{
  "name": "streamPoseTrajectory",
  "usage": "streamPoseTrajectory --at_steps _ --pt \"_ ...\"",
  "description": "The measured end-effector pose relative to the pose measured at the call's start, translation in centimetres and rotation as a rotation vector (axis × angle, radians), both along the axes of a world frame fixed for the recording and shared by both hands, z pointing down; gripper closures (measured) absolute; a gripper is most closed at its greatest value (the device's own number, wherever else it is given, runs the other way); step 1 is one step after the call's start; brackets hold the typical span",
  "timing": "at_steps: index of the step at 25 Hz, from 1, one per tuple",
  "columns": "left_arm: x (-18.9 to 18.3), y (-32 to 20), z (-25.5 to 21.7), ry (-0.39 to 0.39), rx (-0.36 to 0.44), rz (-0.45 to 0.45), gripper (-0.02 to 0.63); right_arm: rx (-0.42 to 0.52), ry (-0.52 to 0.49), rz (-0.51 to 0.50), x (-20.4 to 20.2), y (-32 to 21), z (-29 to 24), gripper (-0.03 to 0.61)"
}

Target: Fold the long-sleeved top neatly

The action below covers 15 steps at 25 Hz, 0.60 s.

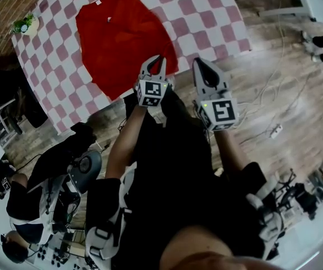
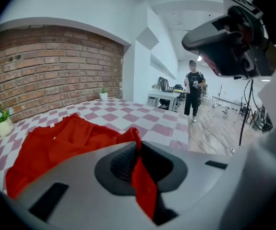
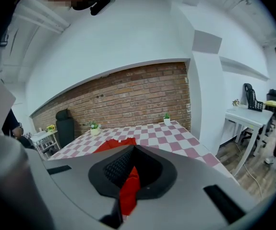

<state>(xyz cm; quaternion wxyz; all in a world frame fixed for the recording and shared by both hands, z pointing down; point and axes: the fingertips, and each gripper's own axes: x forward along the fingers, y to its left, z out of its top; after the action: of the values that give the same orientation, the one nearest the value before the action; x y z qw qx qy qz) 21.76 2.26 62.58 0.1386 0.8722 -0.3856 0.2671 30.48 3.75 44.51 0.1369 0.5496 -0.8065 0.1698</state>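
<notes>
At the far left, a little plant (image 1: 25, 24) sits on a corner of the checked table (image 1: 206, 16). The red top (image 1: 122, 35) lies spread out on that table and reaches close to the near edge. Your left gripper (image 1: 157, 61) is pinching a bit of the red top between its jaws. Just beside it, your right gripper (image 1: 201, 65) has its jaws pressed together on a strip of the red top too.
</notes>
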Motion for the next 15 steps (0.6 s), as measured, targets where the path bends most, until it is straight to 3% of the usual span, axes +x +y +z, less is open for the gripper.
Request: streamPoseTrajectory --at_steps 4,7,15 --pt "0.9 2.2 2.0 -0.013 -0.046 0.053 0.578 -0.014 0.004 -0.021 -0.1 0.1 1.1 0.571" --pt "0.8 3.1 1.9 -0.003 -0.054 0.052 0.535 -0.037 -0.024 -0.031 -1.1 -0.3 1.3 0.571" --pt "-3.4 1.3 -3.8 0.058 0.06 -0.096 0.6 -0.02 -0.042 -0.085 -3.1 -1.6 1.7 0.571"
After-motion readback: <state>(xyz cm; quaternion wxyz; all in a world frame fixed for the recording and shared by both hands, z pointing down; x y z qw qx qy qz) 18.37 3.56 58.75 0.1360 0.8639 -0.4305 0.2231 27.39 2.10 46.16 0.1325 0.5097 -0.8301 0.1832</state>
